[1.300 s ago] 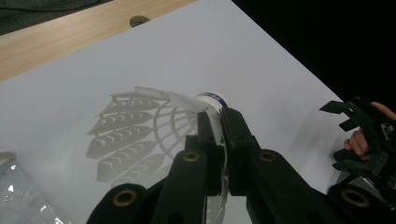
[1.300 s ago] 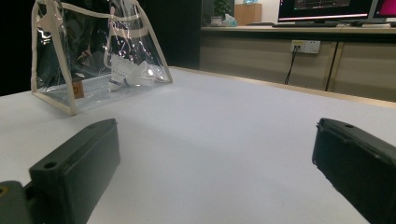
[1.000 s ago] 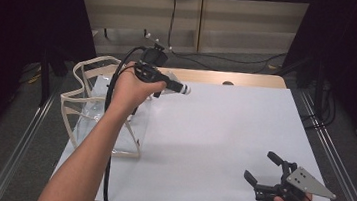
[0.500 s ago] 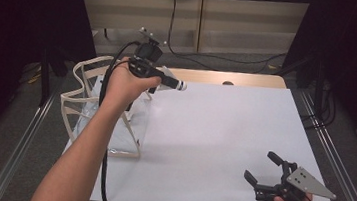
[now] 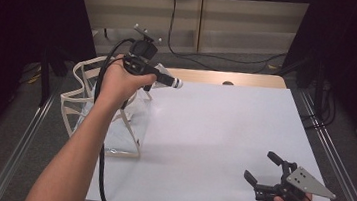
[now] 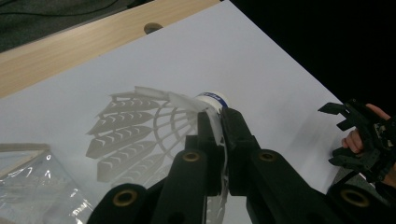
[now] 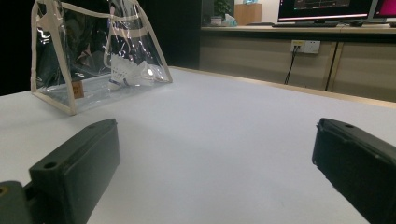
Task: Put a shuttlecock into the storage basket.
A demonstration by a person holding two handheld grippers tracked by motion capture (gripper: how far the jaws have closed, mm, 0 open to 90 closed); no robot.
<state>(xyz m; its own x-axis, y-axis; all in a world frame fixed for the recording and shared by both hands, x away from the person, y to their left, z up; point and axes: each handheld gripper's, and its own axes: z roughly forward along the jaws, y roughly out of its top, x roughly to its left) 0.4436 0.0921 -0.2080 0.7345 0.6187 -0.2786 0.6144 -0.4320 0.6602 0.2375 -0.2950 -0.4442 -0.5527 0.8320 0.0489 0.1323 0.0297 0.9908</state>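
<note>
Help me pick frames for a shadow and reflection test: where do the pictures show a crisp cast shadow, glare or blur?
Left gripper view: the white feathered shuttlecock throws a sharp ribbed shadow on the white table. Right gripper view: the clear plastic bag with beige trim shows bright reflections, and the near black jaws look soft. High view: dim, dark surroundings.

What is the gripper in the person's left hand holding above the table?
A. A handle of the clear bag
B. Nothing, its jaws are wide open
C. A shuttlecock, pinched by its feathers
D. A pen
C: in the left gripper view, the left gripper is closed on the white feathers of a shuttlecock, whose cork tip with a blue band pokes out past the jaws above the white table.
</note>
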